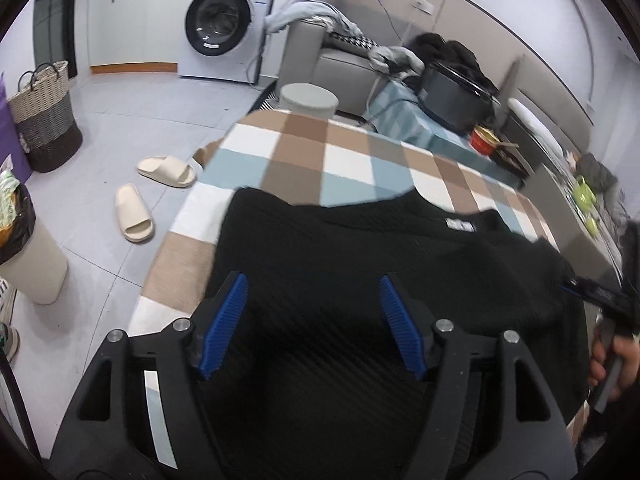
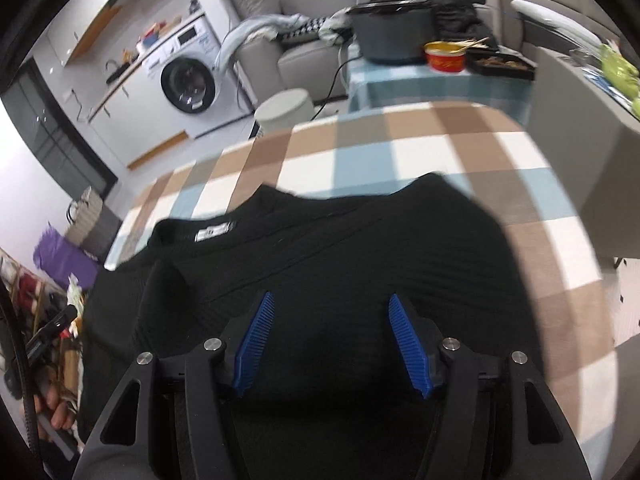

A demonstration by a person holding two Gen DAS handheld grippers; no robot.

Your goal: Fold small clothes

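A black ribbed knit garment [image 1: 360,248] lies spread on a checked cloth-covered table [image 1: 304,148], its collar with a white label [image 1: 460,224] toward the far side. My left gripper [image 1: 312,292] is open and empty, hovering over the garment's left part. In the right wrist view the same garment [image 2: 340,248] lies on the table [image 2: 440,148] with its label [image 2: 214,233] at the left. My right gripper [image 2: 332,312] is open and empty over the garment's right part. The right gripper also shows at the right edge of the left wrist view [image 1: 600,292].
A round pale stool [image 1: 308,98] stands past the table's far edge. A side table with a dark pot [image 2: 394,36] and a red bowl [image 2: 446,56] stands behind. Slippers [image 1: 134,212], a bin [image 1: 24,248], a basket [image 1: 46,116] and a washing machine [image 1: 224,20] are at the left.
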